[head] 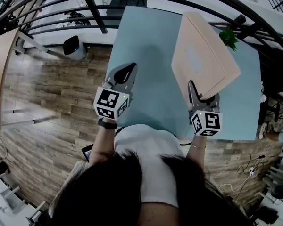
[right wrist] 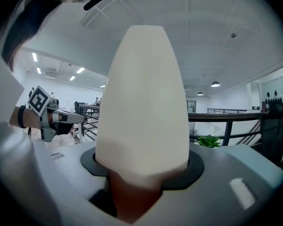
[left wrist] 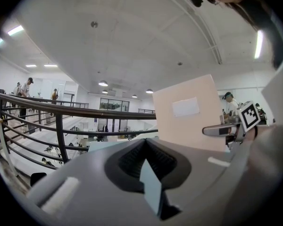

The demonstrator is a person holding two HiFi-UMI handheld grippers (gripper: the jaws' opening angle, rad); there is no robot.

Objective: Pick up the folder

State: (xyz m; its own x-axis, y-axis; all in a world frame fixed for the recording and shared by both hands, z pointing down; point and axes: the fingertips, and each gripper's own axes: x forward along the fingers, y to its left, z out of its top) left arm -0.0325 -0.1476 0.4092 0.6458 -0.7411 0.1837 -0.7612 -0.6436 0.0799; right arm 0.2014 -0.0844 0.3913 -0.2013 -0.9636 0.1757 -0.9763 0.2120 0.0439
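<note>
Both jaws closed: right gripper (head: 203, 97) pinches the folder (head: 203, 55), hiding its corner; left gripper (head: 126, 71) empty

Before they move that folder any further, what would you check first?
1. Grip: the right hand-held gripper is shut on one corner of the folder. Ok.
2. Support: only that corner is held and the folder is tilted, so it may swing. Not ok.
3. Lift: whether the folder's lower edge is clear of the blue table. Cannot tell.
4. Other hand: the left hand-held gripper is shut, empty and apart from the folder. Ok.
5. Clearance: the green plant sits by the folder's far edge, and the gap between them is hidden. Cannot tell.
</note>
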